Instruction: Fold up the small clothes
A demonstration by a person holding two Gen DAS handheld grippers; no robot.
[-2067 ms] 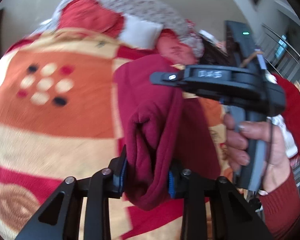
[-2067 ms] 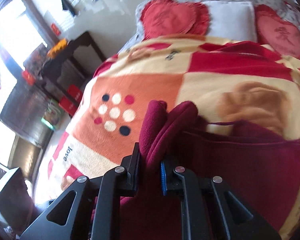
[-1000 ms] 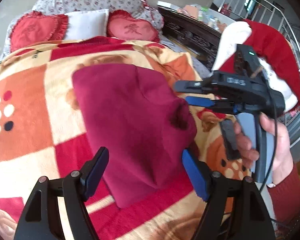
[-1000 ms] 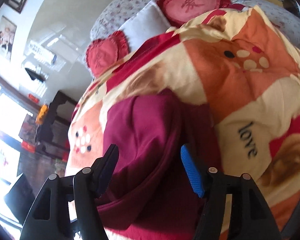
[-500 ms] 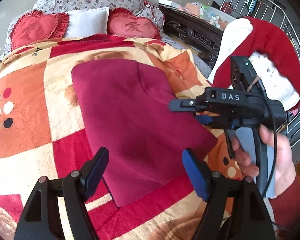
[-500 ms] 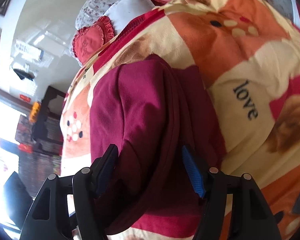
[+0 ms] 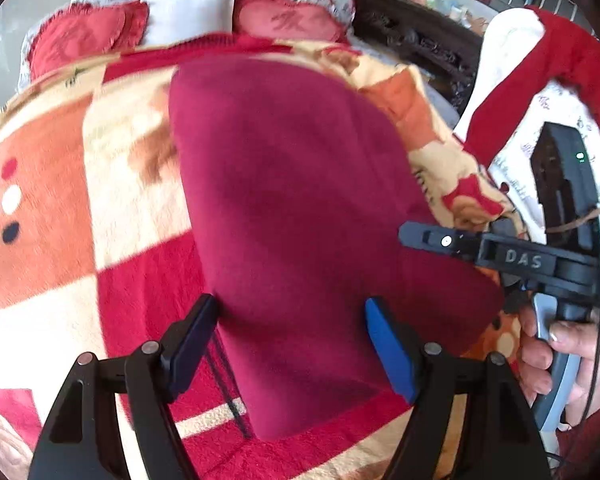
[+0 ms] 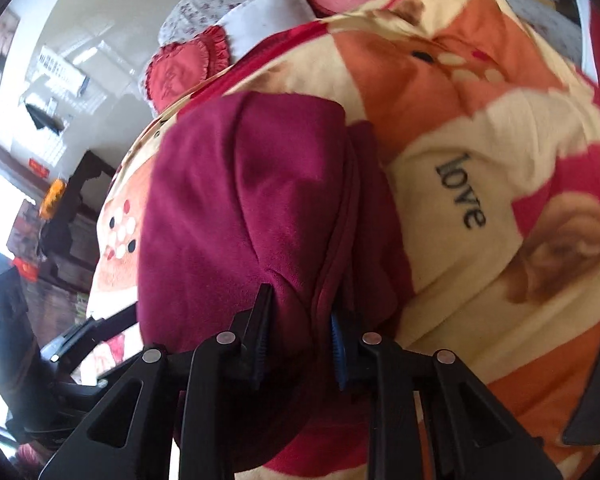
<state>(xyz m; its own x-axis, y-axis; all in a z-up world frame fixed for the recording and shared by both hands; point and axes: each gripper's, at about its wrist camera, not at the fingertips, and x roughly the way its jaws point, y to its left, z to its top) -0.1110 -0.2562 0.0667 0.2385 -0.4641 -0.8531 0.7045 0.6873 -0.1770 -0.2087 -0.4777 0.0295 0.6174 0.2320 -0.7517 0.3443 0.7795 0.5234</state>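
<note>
- The dark red cloth (image 7: pixel 300 208) lies flat on the big blanket (image 7: pixel 100 208) on the bed; it is folded over, with one layer on top of another
- Its long way runs from the grippers up toward the heart pillows (image 7: pixel 296 20) at the top of the bed
- The left gripper (image 7: pixel 292 344) is spread wide; the near end of the cloth sits in the gap, but the blue pad (image 7: pixel 388 352) and the other pad do not squeeze it
- The right gripper (image 8: pixel 298 344) has its pads closer in, with a bunch of cloth edge between them; I think it is pinching that edge, at the near right corner
- So the right one is nearer and has the grip; the left one is just beside the near end
- The next fold likely goes along the long way, near end up toward the pillows; the left gripper would need to close on its corner first
</note>
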